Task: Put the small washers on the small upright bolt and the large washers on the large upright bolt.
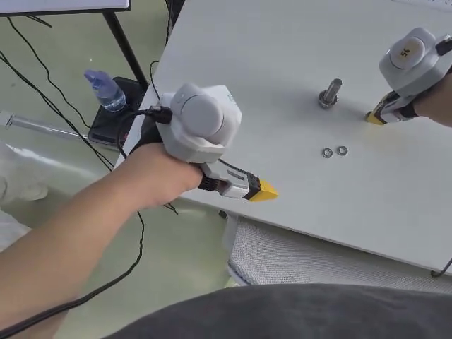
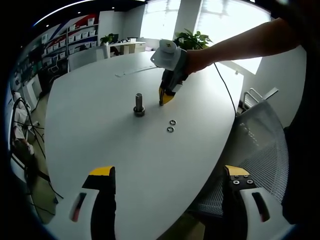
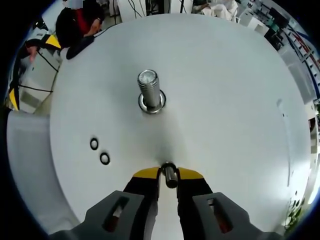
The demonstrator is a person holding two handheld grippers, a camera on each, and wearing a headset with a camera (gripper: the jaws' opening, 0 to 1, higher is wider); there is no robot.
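Note:
The large upright bolt stands on the white table with a ring-shaped washer around its base. Two small washers lie flat side by side, nearer the table edge than the bolt. My right gripper rests its yellow tips on the table beside the large bolt, shut on a small metal bolt. My left gripper hovers over the near table edge, jaws wide open and empty, pointing toward the washers.
The table's curved near edge runs close under the left gripper. A grey mesh chair sits below that edge. On the floor at left are a water bottle, a black box and cables.

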